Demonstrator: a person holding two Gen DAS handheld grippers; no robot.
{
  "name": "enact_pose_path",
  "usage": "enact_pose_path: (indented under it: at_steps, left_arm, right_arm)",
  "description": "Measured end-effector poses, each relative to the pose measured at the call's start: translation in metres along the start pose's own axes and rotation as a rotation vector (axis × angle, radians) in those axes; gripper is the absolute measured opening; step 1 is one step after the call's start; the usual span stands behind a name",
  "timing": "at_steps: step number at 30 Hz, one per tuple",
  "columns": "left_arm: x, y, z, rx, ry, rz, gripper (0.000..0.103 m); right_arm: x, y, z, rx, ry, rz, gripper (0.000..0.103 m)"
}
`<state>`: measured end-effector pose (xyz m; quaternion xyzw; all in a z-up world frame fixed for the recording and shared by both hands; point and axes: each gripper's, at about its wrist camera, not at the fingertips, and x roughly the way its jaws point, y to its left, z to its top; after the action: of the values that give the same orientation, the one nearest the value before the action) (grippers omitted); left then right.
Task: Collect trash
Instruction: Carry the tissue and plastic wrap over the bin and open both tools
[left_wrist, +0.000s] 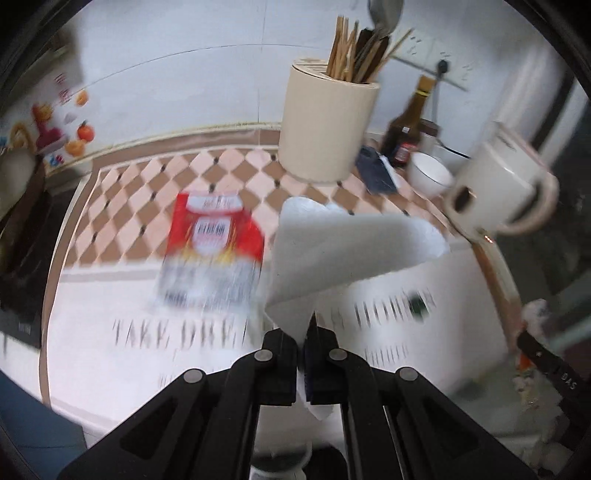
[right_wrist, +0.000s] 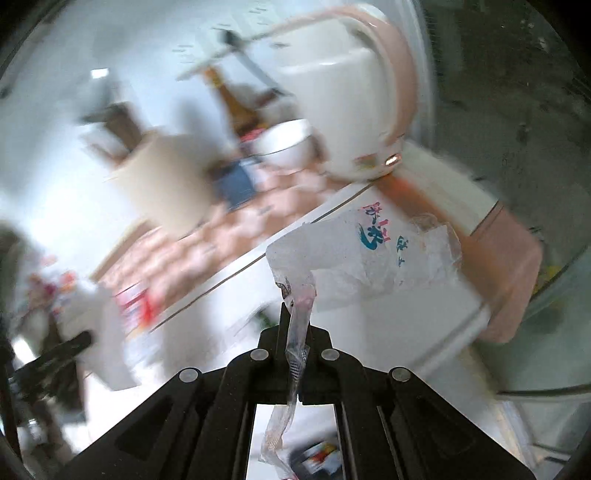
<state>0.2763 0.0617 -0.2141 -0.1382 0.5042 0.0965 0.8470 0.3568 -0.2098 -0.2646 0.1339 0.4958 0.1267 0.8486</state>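
Left claw (left_wrist: 301, 332) is clamped on a white tissue (left_wrist: 343, 251), which fans up and right from the jaws, lifted off the desk (left_wrist: 92, 332). A red-and-white packet (left_wrist: 214, 251) lies flat left of it; print is too blurred to read. The desk cover reads "TAKE DRE…".

Right claw (right_wrist: 295, 332) pinches a clear printed wrapper (right_wrist: 369, 258), which carries red and blue characters.

The left gripper (left_wrist: 303, 341) is raised above the bench, its jaws pressed together on a white paper napkin (left_wrist: 347, 247) that fans out ahead of the fingertips. The right gripper (right_wrist: 295, 343) is likewise lifted, jaws pinched on a clear plastic wrapper (right_wrist: 365, 258) with printed lettering
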Motion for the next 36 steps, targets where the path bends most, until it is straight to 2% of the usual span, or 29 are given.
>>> enact_pose_path:
  at_steps: [2, 6, 9, 12, 15, 18, 19, 21, 25, 29, 31, 36]
  left_arm:
    - [-0.027, 0.009, -0.039, 0.003, 0.009, -0.030, 0.000]
    - [-0.039, 0.029, -0.110, -0.016, 0.085, -0.055, 0.000]
    - [-0.024, 0.046, -0.163, -0.056, 0.177, -0.045, 0.000]
    - [0.017, 0.066, -0.220, -0.114, 0.309, -0.036, 0.000]
    - [0.080, 0.082, -0.276, -0.169, 0.435, -0.037, 0.000]
    - [0.165, 0.100, -0.333, -0.261, 0.561, -0.061, 0.000]
    - [0.200, 0.107, -0.353, -0.303, 0.602, -0.092, 0.000]
    - [0.267, 0.120, -0.389, -0.378, 0.663, -0.117, 0.000]
    - [0.374, 0.132, -0.437, -0.432, 0.720, -0.146, 0.000]
    - [0.432, 0.135, -0.463, -0.438, 0.739, -0.171, 0.000]
    - [0.454, 0.133, -0.466, -0.402, 0.745, -0.153, 0.001]
    - [0.467, 0.131, -0.472, -0.347, 0.764, -0.112, 0.006]
  right_arm:
    - [-0.028, 0.015, -0.038, -0.016, 0.022, 0.073, 0.001]
    - [-0.065, 0.033, -0.117, -0.026, 0.085, 0.163, 0.001]
    - [-0.071, 0.034, -0.180, -0.035, 0.165, 0.185, 0.001]
    - [-0.044, 0.027, -0.235, -0.023, 0.280, 0.175, 0.001]
    - [0.013, 0.004, -0.295, 0.013, 0.414, 0.167, 0.001]
    - [0.077, -0.022, -0.349, 0.038, 0.509, 0.142, 0.001]
    - [0.107, -0.034, -0.371, 0.062, 0.547, 0.148, 0.001]
    - [0.165, -0.058, -0.409, 0.083, 0.593, 0.142, 0.001]
    - [0.268, -0.096, -0.472, 0.114, 0.655, 0.177, 0.001]
    - [0.345, -0.124, -0.518, 0.091, 0.707, 0.192, 0.001]
    - [0.376, -0.132, -0.536, 0.057, 0.735, 0.201, 0.001]
    - [0.420, -0.137, -0.564, -0.003, 0.818, 0.187, 0.002]
